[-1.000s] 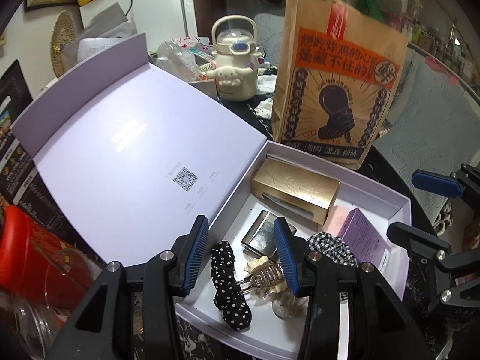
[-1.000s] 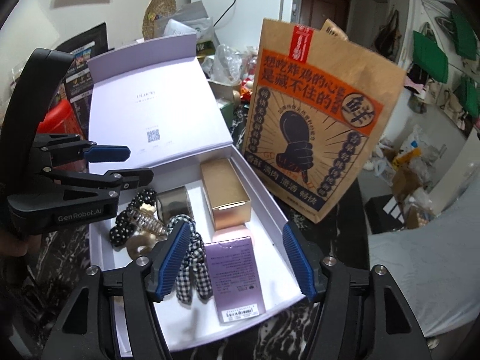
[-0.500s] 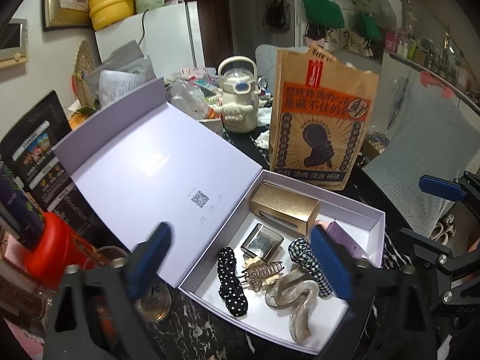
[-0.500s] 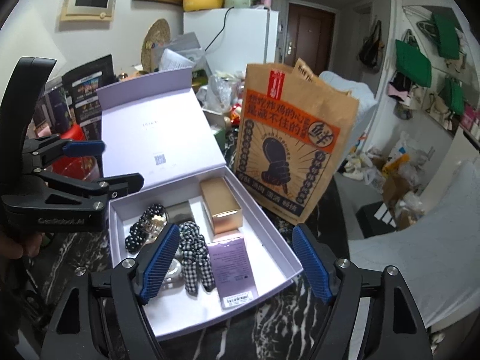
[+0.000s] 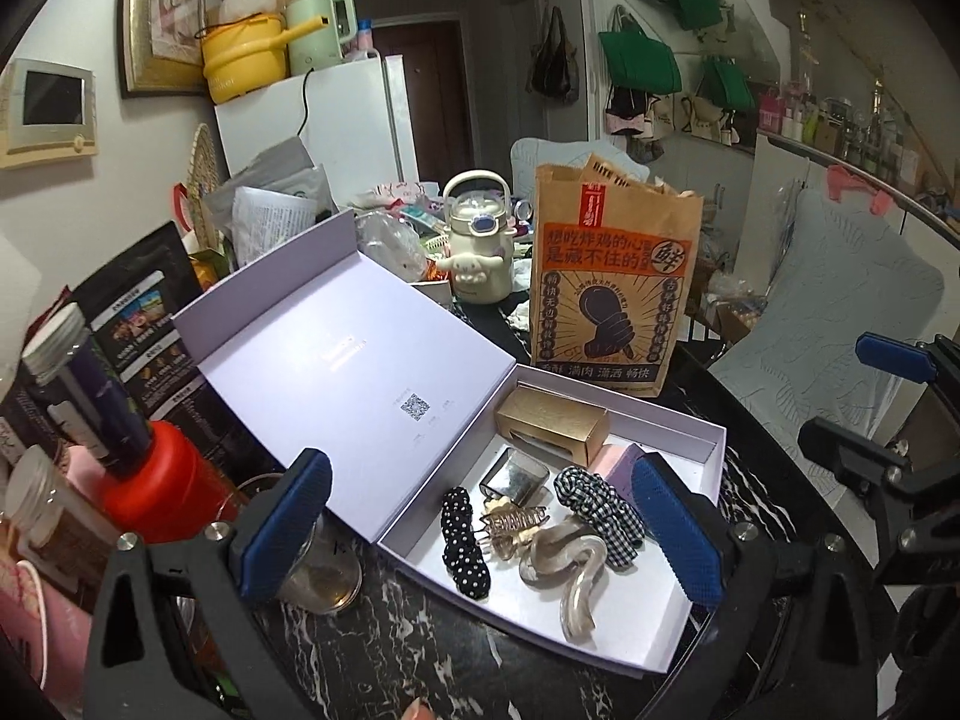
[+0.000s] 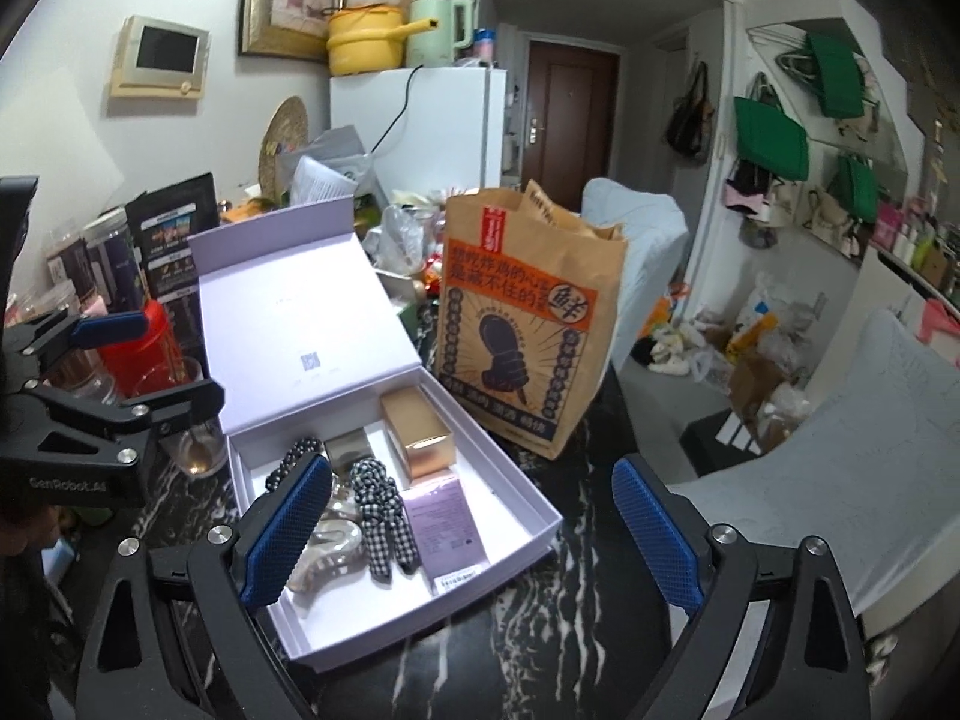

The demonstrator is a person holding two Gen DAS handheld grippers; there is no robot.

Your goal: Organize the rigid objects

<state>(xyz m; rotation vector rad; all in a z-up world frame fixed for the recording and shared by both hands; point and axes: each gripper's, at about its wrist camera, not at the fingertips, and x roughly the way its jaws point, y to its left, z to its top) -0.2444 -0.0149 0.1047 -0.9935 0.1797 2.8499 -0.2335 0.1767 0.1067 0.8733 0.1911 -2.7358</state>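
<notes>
The left gripper (image 5: 480,531) blocks part of the purple card (image 5: 624,463) in the white box (image 5: 711,441); it is wide apart and empty; the right gripper (image 6: 471,531) is opening, empty.

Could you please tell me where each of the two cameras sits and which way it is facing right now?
Left wrist: on the left tool, looking down at the open lilac box from its lid side; its fingers show, plus the right tool.
Right wrist: on the right tool, jaws opening with nothing between them, facing the box's other side; the left tool shows.
Shared: the box, gold carton, paper bag.
</notes>
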